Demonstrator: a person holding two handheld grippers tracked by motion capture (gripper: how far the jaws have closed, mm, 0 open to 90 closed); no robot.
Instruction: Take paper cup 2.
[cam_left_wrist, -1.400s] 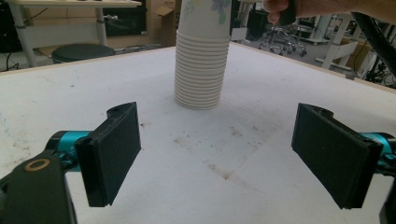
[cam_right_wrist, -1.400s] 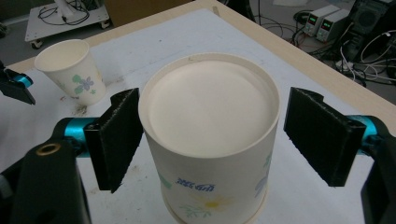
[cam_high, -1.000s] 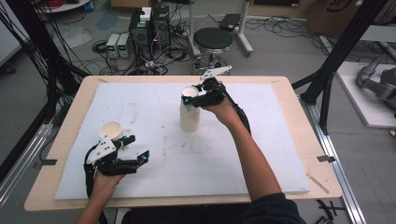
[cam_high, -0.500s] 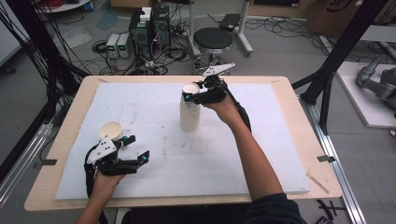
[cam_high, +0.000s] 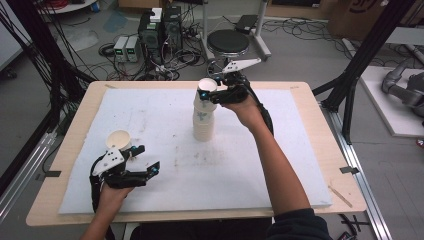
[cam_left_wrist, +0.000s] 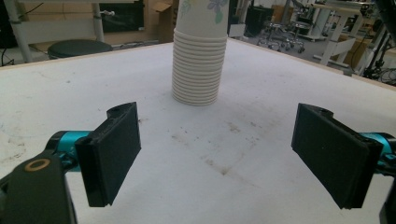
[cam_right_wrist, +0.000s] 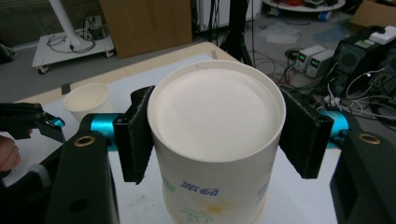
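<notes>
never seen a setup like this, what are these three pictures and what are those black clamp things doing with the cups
No robot here: a person sits at a table and holds a hand-held gripper in each hand, a tool with two black padded jaws.

The high view looks down from above the person. The other two pictures come from small cameras riding on each gripper, looking along its own jaws.

On the white mat stands a stack of paper cups. A single paper cup stands near the left hand-held gripper, whose jaws are wide apart with nothing between them.

The right hand-held gripper clamps the top cup, printed with flowers, at its rim, one pad on each side. Its jaws have just been closing on that cup, which sits raised above the rest of the stack.
</notes>
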